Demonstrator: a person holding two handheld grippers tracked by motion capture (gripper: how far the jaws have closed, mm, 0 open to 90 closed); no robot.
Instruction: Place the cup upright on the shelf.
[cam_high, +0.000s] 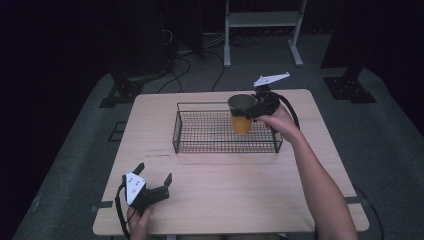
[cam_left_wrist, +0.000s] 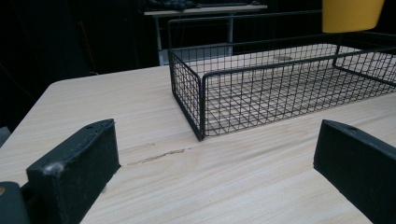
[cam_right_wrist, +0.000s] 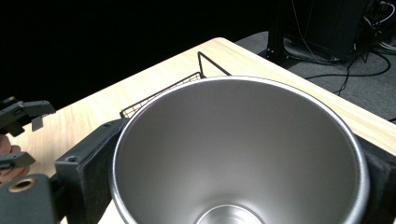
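Overhead, right tongs (cam_high: 256, 106) gripping cup (cam_high: 241, 115) — above basket (cam_high: 178, 131), left tongs (cam_high: 152, 175) agape

- I find no writing, label, brand, number or sign that I can read.
- The yellow cup (cam_high: 241, 115) in my right claw (cam_high: 252, 111) bears no print (nor does its steel inside).
- The wire basket (cam_left_wrist: 201, 100) is bare too.

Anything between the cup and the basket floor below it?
Nothing visible. The right gripper holds the yellow cup upright above the right part of the wire basket, and the mesh floor beneath looks bare in the high view and the left gripper view. The left gripper rests open near the table's front left corner.
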